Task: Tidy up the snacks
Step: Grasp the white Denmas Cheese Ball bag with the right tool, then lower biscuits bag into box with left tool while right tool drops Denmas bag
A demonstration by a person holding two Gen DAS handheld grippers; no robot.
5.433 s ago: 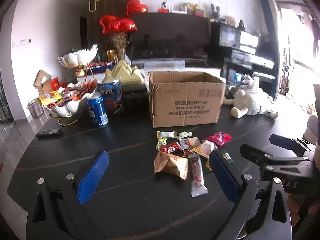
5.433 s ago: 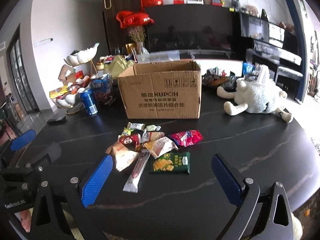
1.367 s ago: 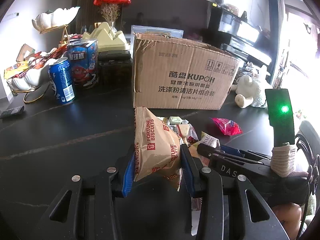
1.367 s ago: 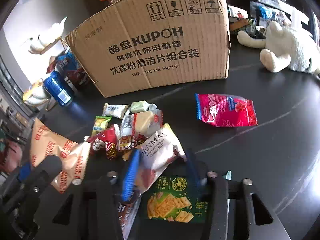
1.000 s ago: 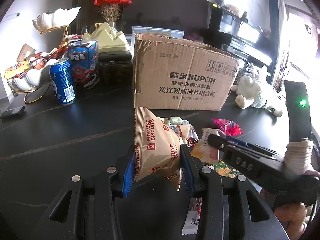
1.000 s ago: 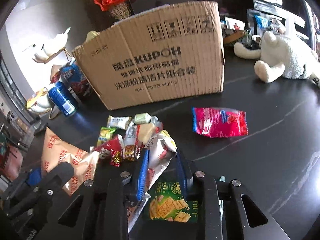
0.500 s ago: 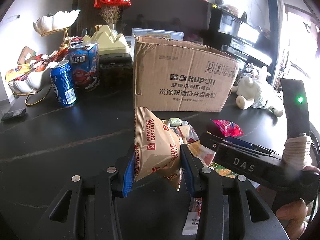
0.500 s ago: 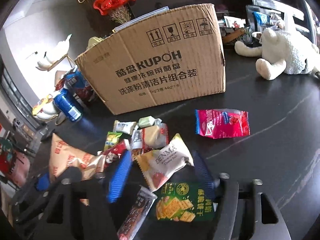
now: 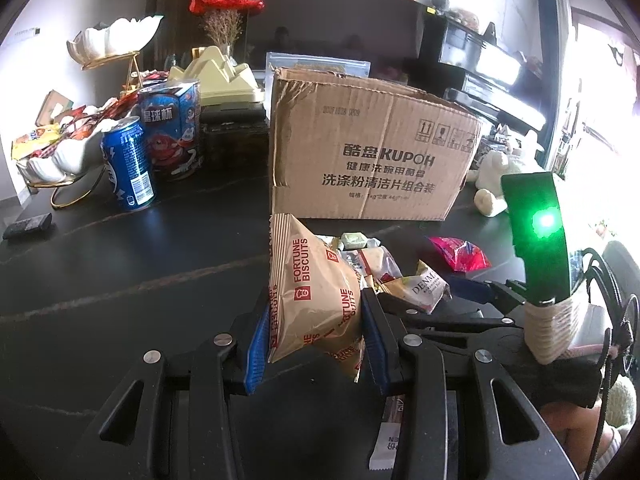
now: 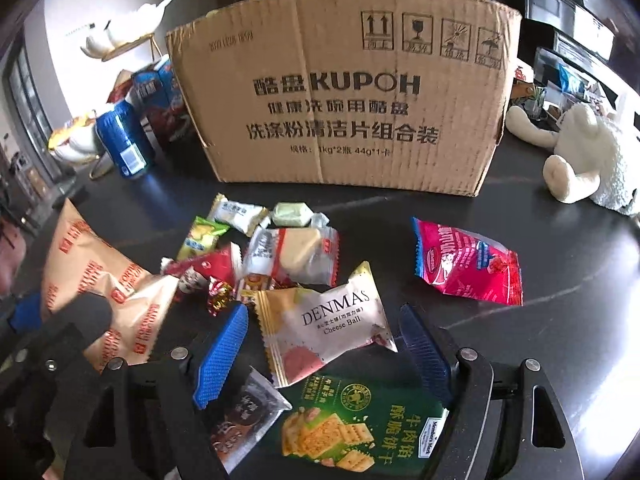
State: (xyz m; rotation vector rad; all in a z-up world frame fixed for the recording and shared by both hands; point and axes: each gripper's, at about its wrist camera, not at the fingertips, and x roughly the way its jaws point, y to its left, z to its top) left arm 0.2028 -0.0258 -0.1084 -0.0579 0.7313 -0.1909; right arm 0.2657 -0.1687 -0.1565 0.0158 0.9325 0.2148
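**Snack sorting barely begun: one packet lifted, the pile still on the table**

The left gripper is clamping a tan Fortune Biscuits bag between its blue pads and holding it upright above the dark table, in front of the cardboard box. The right gripper has just been opening its jaws; they are standing wide on either side of a Denmas Cheese Ball packet, which is lying loose on the pile without being pinched.

The inside of the box is hidden, so nothing can be confirmed as packed yet. Judging by the spread, almost all the work is remaining.

Counting what is lying loose in the right wrist view: one cheese ball packet, one green cracker packet, one pink packet lying apart to the right, one dark bar wrapper, and roughly six small sweets and wafers clustered near the box. One box is waiting as the likely destination.
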